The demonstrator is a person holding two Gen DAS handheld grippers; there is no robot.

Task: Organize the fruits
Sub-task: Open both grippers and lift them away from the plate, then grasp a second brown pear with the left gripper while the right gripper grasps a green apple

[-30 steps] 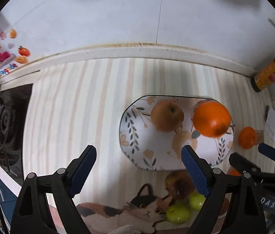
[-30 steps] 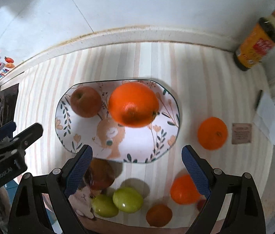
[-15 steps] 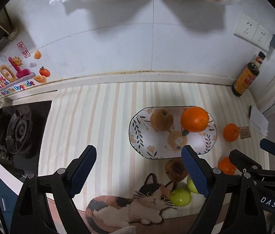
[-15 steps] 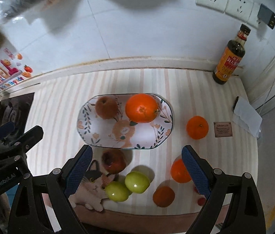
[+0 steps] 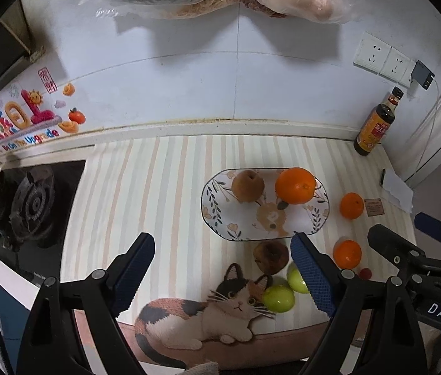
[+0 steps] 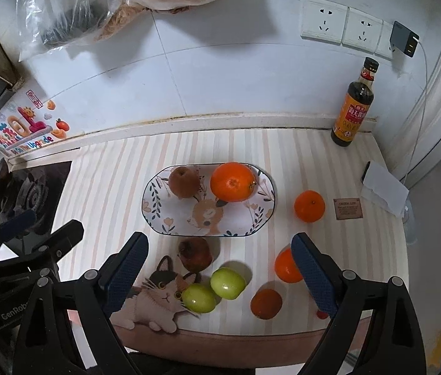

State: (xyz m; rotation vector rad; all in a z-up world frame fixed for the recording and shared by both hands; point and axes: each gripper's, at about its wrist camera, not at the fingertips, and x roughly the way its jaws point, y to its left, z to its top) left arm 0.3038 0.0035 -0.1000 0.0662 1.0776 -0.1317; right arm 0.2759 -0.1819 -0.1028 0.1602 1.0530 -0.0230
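Note:
An oval patterned plate (image 6: 164,218) (image 5: 220,225) on the striped mat holds a brown apple (image 6: 184,182) (image 5: 247,186) and a large orange (image 6: 233,182) (image 5: 295,185). In front of the plate lie a dark red fruit (image 6: 195,253) (image 5: 271,257), two green apples (image 6: 228,282) (image 6: 199,297) (image 5: 278,298), a small orange (image 6: 286,267) (image 5: 347,253) and a dark orange fruit (image 6: 265,303). Another small orange (image 6: 309,205) (image 5: 351,205) lies right of the plate. My left gripper (image 5: 225,276) and right gripper (image 6: 220,273) are open and empty, high above the near edge.
A sauce bottle (image 6: 353,106) stands at the back right by the wall. Folded paper (image 6: 384,187) and a small card (image 6: 347,208) lie at the right. A gas stove (image 5: 29,206) is at the left. Plastic bags (image 6: 126,3) hang on the wall.
Both grippers have pulled back and up from the plate, so the counter, wall and hanging bags have come into view. Both stay open. The fruits have not moved.

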